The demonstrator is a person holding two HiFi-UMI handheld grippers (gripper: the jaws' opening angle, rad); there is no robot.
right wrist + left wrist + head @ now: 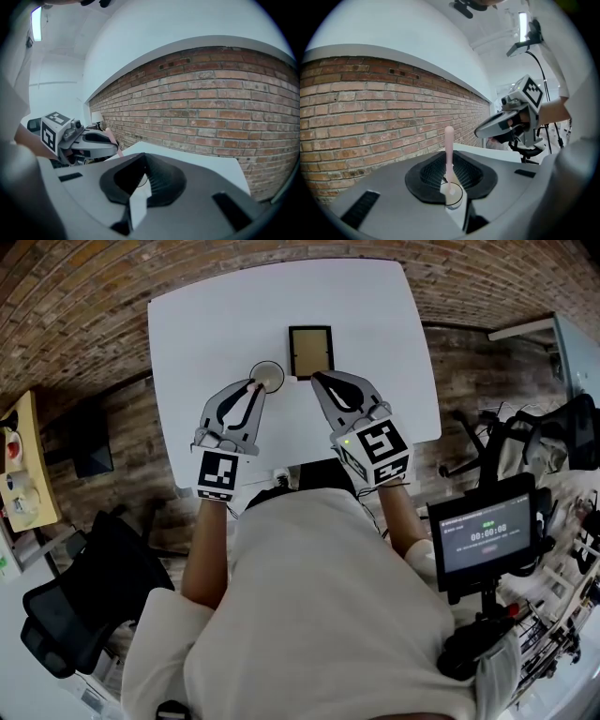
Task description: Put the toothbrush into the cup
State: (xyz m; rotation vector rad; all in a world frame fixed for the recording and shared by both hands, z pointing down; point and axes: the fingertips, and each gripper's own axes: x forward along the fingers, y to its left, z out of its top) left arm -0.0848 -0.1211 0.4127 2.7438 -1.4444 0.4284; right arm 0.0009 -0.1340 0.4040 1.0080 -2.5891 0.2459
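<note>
My left gripper [253, 384] is shut on a pale pink toothbrush [449, 150], which stands upright between its jaws in the left gripper view. Right under the jaw tips is the clear round cup [453, 197]. The head view shows this cup [267, 375] on the white table [197, 343], touching or just beyond the left fingertips. My right gripper [317, 379] hovers just right of the cup with its jaws together and nothing in them. From the right gripper view [140, 180] I see the left gripper [82, 139] and the pink toothbrush [111, 138] to the left.
A dark square frame [310, 351] lies on the table just behind the right gripper. The table's near edge runs close to the person's body. A black office chair [70, 615] stands at lower left, a timer screen [487, 538] at right, a wooden side table [23, 465] at far left.
</note>
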